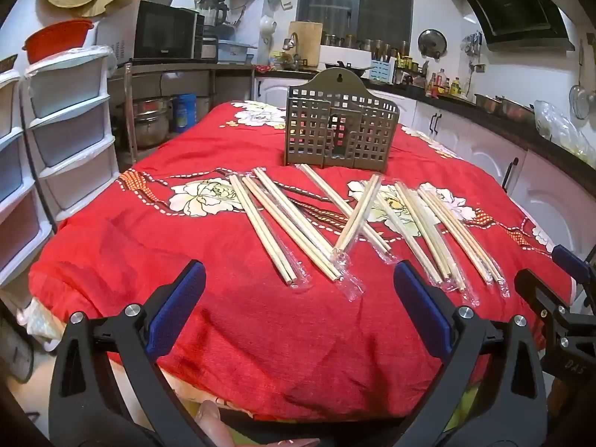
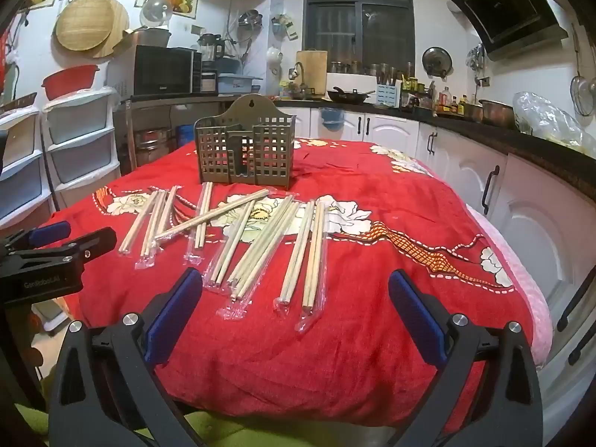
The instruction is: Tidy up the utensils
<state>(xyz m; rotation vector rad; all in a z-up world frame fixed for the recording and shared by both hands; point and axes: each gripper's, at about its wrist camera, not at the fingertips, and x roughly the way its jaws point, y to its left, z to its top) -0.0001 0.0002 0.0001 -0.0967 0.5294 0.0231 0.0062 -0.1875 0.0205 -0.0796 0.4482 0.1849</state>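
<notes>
Several pairs of pale wooden chopsticks (image 1: 283, 223) (image 2: 260, 238) in clear plastic sleeves lie scattered across a red flowered tablecloth (image 1: 186, 231) (image 2: 391, 223). Behind them stands an olive-grey perforated utensil holder (image 1: 339, 130) (image 2: 247, 149), upright, with nothing visible inside. My left gripper (image 1: 298, 298) hovers over the near edge of the table, open, nothing between its blue pads. My right gripper (image 2: 294, 305) hangs the same way, open, its fingertips short of the nearest chopstick ends. Each gripper shows at the other view's edge.
White plastic drawer units (image 1: 70, 130) (image 2: 82, 141) stand to the left of the table. White cabinets under a dark counter (image 1: 521, 138) (image 2: 503, 141) run along the right side and back. A person's fingers (image 1: 212, 421) show at the bottom of the left wrist view.
</notes>
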